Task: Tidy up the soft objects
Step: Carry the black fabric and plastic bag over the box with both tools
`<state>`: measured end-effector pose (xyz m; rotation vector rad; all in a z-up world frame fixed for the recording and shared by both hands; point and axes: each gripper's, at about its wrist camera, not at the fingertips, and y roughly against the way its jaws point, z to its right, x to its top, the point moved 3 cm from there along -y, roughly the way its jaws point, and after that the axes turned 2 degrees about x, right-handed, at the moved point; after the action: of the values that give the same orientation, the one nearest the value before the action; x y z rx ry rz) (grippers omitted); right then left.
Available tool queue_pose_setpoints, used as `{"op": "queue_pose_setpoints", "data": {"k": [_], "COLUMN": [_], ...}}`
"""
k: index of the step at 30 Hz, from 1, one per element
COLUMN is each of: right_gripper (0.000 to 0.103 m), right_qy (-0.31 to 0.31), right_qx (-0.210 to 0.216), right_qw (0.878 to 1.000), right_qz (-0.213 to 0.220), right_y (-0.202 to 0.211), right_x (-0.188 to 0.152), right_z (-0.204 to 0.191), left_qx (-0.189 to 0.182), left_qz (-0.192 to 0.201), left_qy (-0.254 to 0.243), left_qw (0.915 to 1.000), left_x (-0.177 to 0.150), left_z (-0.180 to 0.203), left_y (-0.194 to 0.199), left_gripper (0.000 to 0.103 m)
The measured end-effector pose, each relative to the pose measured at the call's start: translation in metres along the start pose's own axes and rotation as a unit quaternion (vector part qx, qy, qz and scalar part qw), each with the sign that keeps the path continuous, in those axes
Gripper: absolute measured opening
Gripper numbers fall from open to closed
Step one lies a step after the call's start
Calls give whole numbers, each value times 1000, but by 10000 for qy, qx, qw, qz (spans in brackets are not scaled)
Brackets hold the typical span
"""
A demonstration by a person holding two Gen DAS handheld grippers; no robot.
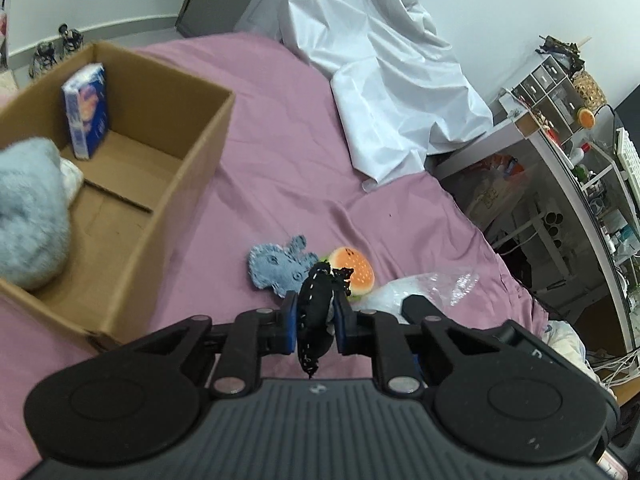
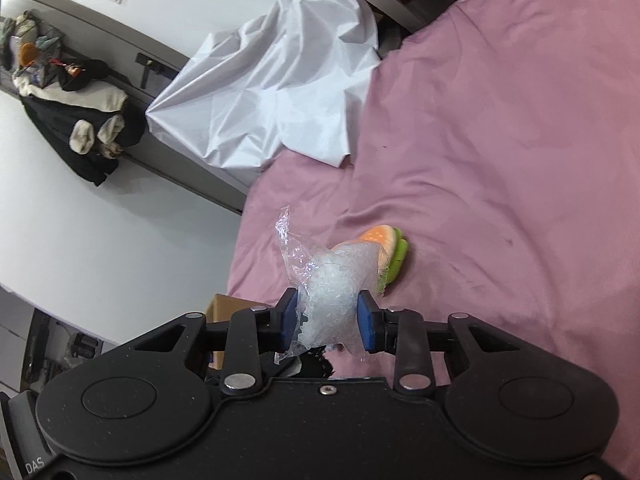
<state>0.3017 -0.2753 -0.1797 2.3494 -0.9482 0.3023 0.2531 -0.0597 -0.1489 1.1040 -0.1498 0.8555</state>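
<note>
Left tool point(image 1: 316, 320) clamped on a black soft toy point(image 1: 316, 312) with white stitching, blue pads pressing both flanks, toy standing on edge between them and raised off the bed. Just beyond the toy's tip, at 12 o'clock from the tool: a flat blue-grey plush point(image 1: 278, 266) lying on the pink bedsheet point(image 1: 280, 128), and a burger plush point(image 1: 354, 270) touching its 3 o'clock side. At 3 o'clock from the left tool, a crinkled clear plastic bag point(image 1: 424, 286) with the dark tip of the other tool beside it. At 10 o'clock, an open cardboard box point(image 1: 176, 184) on the bed; inside it a blue tissue pack point(image 1: 86, 110) standing upright against the far wall, a fluffy light-blue plush point(image 1: 30, 216) at the near left corner, partly over the rim. Crumpled white sheet point(image 1: 384, 64) at 1 o'clock at the head of the bed; cluttered shelves point(image 1: 576, 128) at 3 o'clock past the bed edge.

Right tool point(image 2: 328, 318) squeezed on the clear plastic bag point(image 2: 328, 292), filled with pale shredded stuffing, pads dented into its sides, loose film sticking up at 11 o'clock. Burger plush point(image 2: 390, 256) at 1 o'clock just behind the bag, orange bun and green layer showing, resting on the pink bedsheet point(image 2: 500, 140). White sheet point(image 2: 272, 92) at 11 o'clock; dark clothes point(image 2: 80, 120) hanging on the wall at 10 o'clock. Corner of the cardboard box point(image 2: 224, 308) at 9 o'clock beside the left finger.
</note>
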Motion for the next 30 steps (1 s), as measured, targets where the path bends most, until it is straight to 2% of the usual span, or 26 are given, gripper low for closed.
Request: {"op": "queue_pose_setpoints", "data": {"k": [18, 30], "right_gripper": [31, 31], "right_qy": [632, 1104], "right_qx": [884, 1252], "right_qw": [9940, 9858], "right_qz": [124, 162], "right_y": [4, 0], "right_x": [-12, -31], "right_z": [-43, -71], "left_qx": [47, 47], "left_qz": [462, 735], "left_qy": [-93, 68], "left_qw": [9989, 9973], "left_x": [32, 63], "left_z": [-22, -61], "left_y": [52, 76], "left_gripper": [17, 17]}}
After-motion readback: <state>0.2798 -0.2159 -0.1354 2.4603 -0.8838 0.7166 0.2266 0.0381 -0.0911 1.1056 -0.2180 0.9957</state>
